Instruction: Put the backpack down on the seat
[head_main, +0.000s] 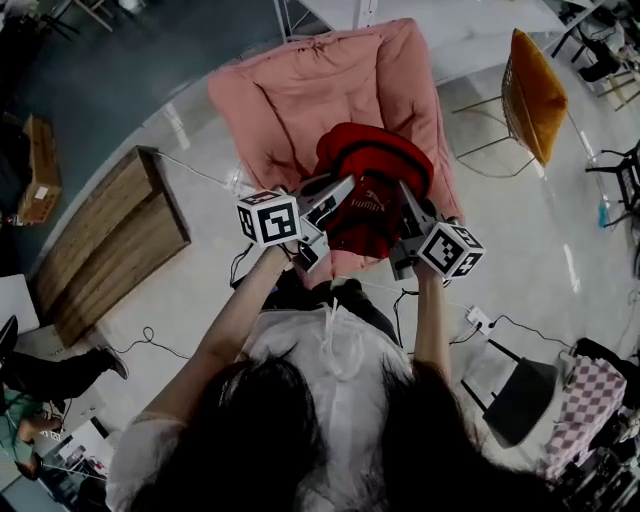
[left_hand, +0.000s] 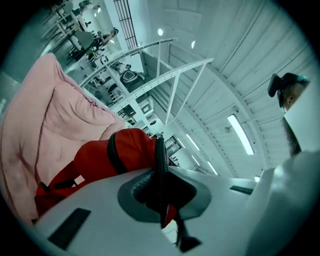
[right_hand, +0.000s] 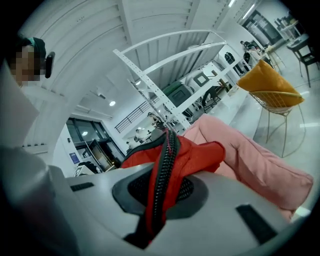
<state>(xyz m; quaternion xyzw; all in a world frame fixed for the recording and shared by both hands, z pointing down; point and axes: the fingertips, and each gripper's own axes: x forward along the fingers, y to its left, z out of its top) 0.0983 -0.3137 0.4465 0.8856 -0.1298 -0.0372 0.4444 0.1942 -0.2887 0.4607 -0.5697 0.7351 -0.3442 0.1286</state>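
Note:
A red backpack (head_main: 372, 185) with black trim hangs over the pink cushioned seat (head_main: 300, 95), held up from both sides. My left gripper (head_main: 322, 228) is shut on its zipper edge at the left. In the left gripper view the red backpack (left_hand: 112, 157) bulges beyond the jaws and its black zipper strip (left_hand: 160, 172) is pinched between them. My right gripper (head_main: 408, 235) is shut on the bag's right side. The right gripper view has the red fabric and zipper (right_hand: 162, 175) clamped, with the pink seat (right_hand: 260, 160) behind.
A wooden bench (head_main: 105, 240) stands to the left. A wire chair with an orange cushion (head_main: 535, 90) is at the back right. Cables and a power strip (head_main: 478, 320) lie on the floor near my feet, beside a dark folding chair (head_main: 515, 395).

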